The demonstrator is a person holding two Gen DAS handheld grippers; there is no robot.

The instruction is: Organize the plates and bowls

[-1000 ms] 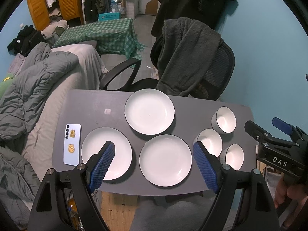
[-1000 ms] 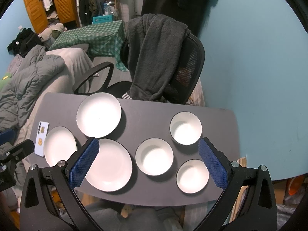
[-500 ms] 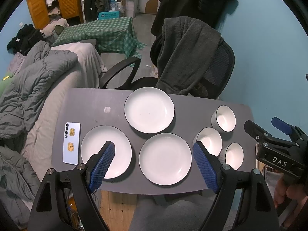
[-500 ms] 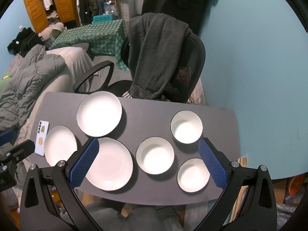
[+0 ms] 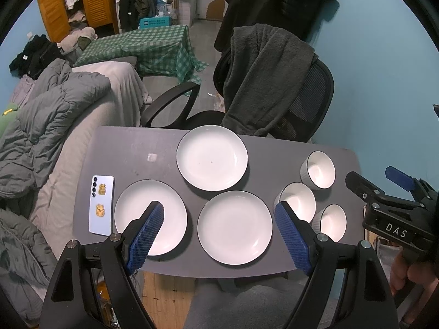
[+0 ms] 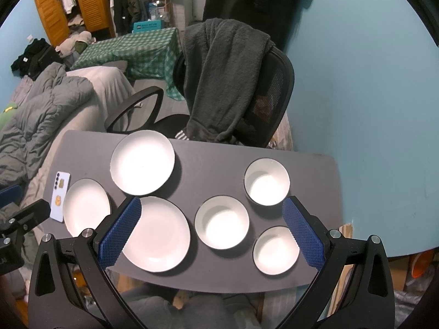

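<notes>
Three white plates lie on the grey table (image 5: 131,150): a far plate (image 5: 211,157), a left plate (image 5: 150,217) and a near middle plate (image 5: 234,227). To their right stand three white bowls, separate from one another: a far bowl (image 6: 266,181), a middle bowl (image 6: 221,222) and a near bowl (image 6: 275,249). My left gripper (image 5: 219,208) hovers open above the near plates, holding nothing. My right gripper (image 6: 211,204) is also open and empty, high over the bowls and the near middle plate (image 6: 156,233).
A light blue phone (image 5: 101,204) lies at the table's left end beside the left plate. Behind the table stands an office chair (image 5: 310,104) draped with a grey garment (image 5: 263,82). A bed with a grey duvet (image 5: 55,109) runs along the left. A hand (image 5: 411,271) holds the right gripper's handle.
Both views have drifted only slightly. No plate or bowl has moved, and both grippers stay open.
</notes>
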